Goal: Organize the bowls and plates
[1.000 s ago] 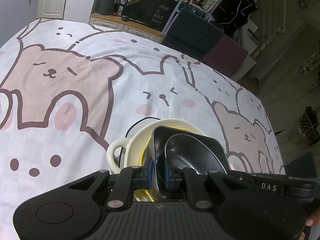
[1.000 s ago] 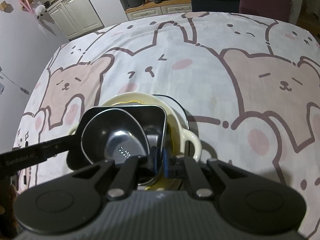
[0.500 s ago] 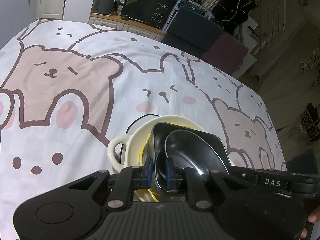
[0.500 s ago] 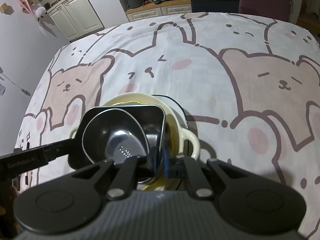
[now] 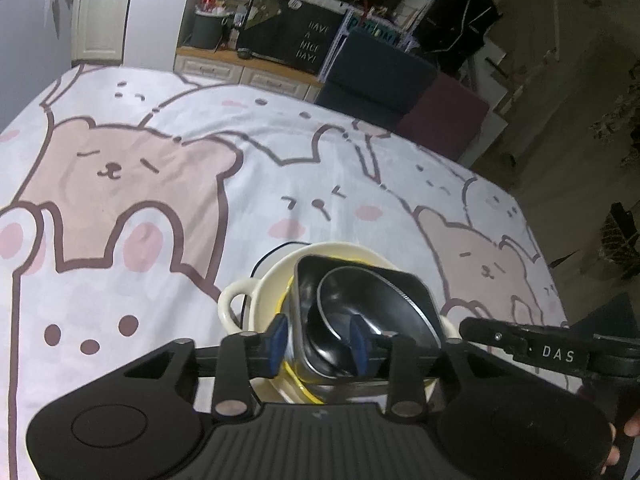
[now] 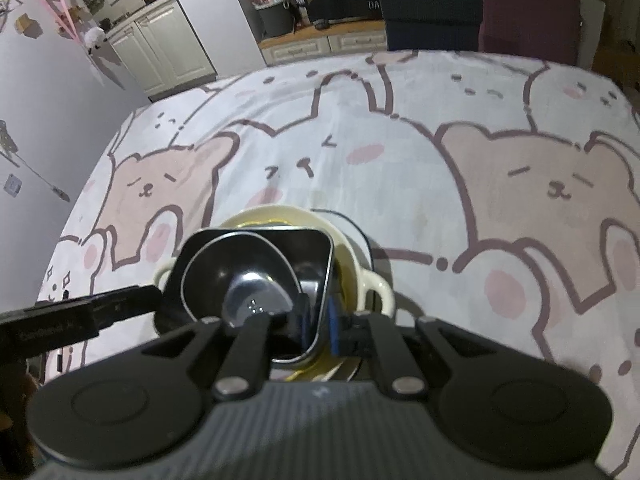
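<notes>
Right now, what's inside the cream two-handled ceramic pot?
In the cream two-handled ceramic pot sits a black square bowl holding a round black bowl. A yellow rim shows beneath; whatever lies lower is covered.

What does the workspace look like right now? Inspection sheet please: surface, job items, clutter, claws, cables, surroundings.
Surface: bear-print cloth, flat.
Job's things: black square dish with round black bowl nested inside, stacked in cream handled bowl; a yellow rim shows between.
Clutter: nothing seen.
Claws: left claw and right claw each straddle the dish wall, both opening, pads clear.
Cables: nothing seen.
Surroundings: white cabinets, black sign, dark chairs.
</notes>
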`<state>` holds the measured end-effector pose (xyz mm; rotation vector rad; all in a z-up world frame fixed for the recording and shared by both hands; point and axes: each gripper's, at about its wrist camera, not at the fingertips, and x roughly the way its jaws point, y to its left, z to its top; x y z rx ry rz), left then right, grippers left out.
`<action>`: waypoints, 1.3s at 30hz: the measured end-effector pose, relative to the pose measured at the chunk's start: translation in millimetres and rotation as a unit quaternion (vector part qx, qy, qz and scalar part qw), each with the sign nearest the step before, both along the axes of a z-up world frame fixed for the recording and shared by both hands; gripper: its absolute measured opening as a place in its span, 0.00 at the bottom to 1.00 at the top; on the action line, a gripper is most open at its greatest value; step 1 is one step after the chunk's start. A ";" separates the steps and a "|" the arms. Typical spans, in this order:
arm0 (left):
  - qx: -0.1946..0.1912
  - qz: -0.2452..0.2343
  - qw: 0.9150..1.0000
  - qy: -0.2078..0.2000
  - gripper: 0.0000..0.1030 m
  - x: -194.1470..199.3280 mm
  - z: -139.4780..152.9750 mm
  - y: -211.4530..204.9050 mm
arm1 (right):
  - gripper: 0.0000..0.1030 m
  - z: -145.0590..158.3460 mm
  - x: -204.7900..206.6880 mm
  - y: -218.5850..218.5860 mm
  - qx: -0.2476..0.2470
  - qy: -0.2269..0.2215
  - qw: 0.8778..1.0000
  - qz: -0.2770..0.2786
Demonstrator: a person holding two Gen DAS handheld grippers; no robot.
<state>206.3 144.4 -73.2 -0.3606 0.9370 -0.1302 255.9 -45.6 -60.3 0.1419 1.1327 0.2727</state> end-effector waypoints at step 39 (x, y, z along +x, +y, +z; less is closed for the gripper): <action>0.162 0.000 0.973 -0.166 1.00 -172.7 61.5 -33.4 | 1.00 70.9 -182.0 -37.1 -0.013 -0.262 0.965 -0.028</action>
